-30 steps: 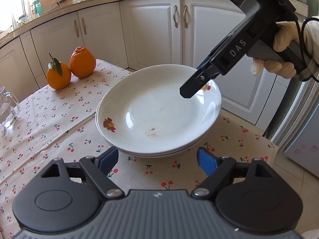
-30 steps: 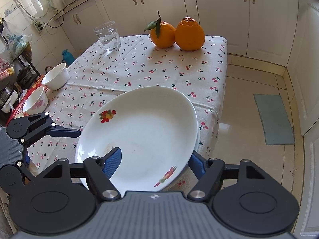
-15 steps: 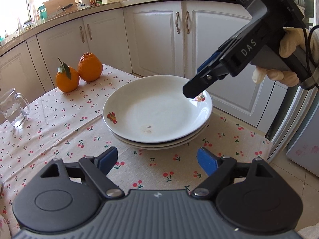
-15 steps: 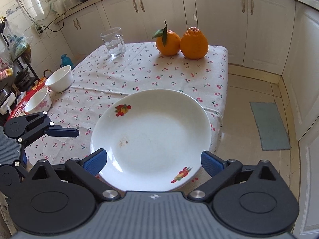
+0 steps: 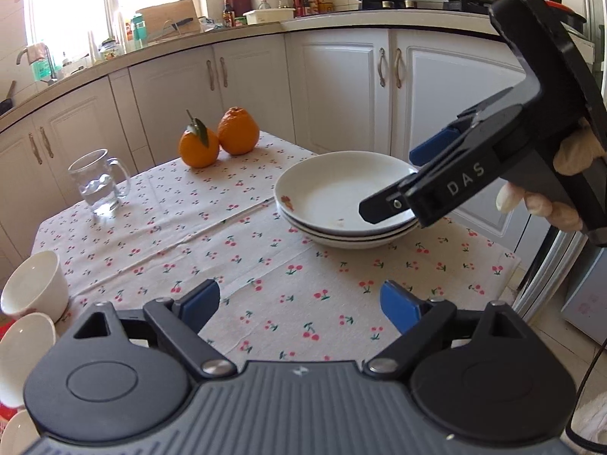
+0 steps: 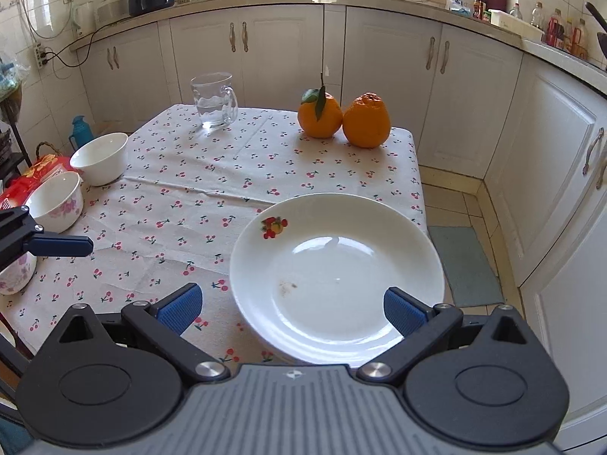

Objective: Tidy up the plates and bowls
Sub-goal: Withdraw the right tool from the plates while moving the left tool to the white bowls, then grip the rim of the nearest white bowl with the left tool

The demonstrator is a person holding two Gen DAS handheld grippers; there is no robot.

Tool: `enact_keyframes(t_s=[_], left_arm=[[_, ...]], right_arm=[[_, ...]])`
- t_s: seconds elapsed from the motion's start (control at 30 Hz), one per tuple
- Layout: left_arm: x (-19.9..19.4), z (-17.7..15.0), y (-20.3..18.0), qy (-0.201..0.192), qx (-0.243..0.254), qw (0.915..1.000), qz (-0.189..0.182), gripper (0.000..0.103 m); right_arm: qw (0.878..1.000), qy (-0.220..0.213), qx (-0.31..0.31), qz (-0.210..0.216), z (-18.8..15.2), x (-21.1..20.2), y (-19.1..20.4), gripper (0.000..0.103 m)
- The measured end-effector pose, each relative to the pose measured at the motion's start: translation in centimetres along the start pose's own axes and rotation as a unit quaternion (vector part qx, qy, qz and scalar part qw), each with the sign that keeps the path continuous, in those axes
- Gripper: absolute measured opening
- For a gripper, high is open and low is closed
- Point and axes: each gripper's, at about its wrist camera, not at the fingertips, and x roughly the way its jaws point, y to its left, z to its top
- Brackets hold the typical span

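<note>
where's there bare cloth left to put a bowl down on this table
Widest free patch: the middle, between the glass mug, the two oranges and the stacked plates. Also bare cloth in front of the left gripper. Crowded: the edge with the bowls.

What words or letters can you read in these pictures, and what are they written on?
"DAS": pale letters on the black side of the right gripper, seen from the left wrist camera.
The bottles on the counter have labels, but they are too small and blurred to read.
The red box beside the bowls has print that is too blurred to read.
The plates carry only a fruit picture, no words.
</note>
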Motion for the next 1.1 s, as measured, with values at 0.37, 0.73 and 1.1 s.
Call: enact_keyframes(t_s=[0.37, 0.73, 1.1], left_arm=[[-6.2, -5.1, 4.6, 0.031, -0.001, 0.9984, 0.048, 0.092], [-10.6, -8.5, 11.8, 0.057, -0.034, 0.9918, 0.11, 0.092], [-9.0, -9.7, 17.1, 0.09, -0.083, 0.9846, 0.126, 0.088]], right_arm=[[0.997, 0.017, -0.057, 0.044, -1.6, 0.4, 9.2, 0.103], [0.974, -0.003, -0.16, 0.158, -0.9, 0.6, 17.3, 0.103], [0.944, -0.004, -0.245, 0.22, 0.1, 2.6, 23.4, 0.103]])
